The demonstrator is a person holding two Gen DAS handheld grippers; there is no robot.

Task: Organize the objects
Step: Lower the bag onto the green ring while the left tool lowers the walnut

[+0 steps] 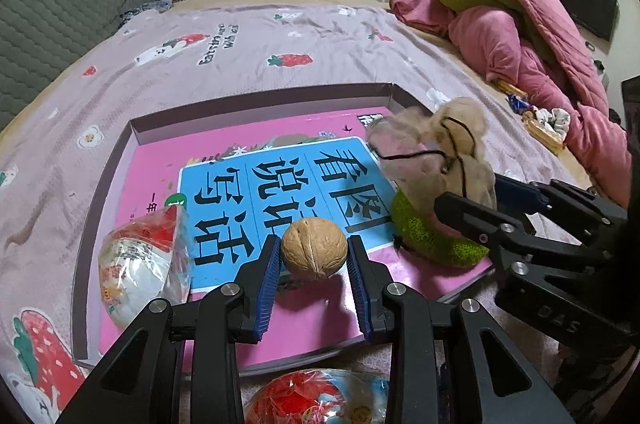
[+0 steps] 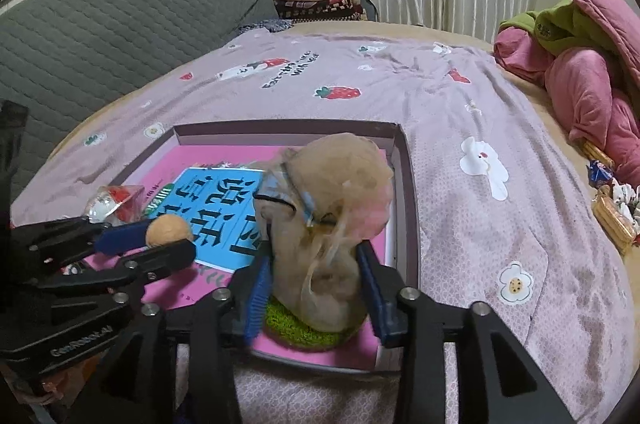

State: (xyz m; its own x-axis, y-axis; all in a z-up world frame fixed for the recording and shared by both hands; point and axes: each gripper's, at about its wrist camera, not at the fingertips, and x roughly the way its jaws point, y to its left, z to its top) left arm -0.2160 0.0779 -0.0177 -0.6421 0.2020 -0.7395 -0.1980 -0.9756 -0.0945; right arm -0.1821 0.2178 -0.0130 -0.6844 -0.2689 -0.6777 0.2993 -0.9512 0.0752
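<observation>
Jaws: left gripper (image 1: pixel 314 256) clamps wrinkled walnut (image 1: pixel 314 248); right gripper (image 2: pixel 316 284) stands open around mesh pouch (image 2: pixel 332 224), near box wall (image 2: pixel 408 191).

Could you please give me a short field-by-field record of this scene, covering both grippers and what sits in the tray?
setting: bed with a strawberry-print sheet
tray: holds a pink book
left gripper: shut on a walnut above the book
right gripper: open around a mesh pouch
pouch base: green pad on the book
also in tray: wrapped snack, left side
</observation>
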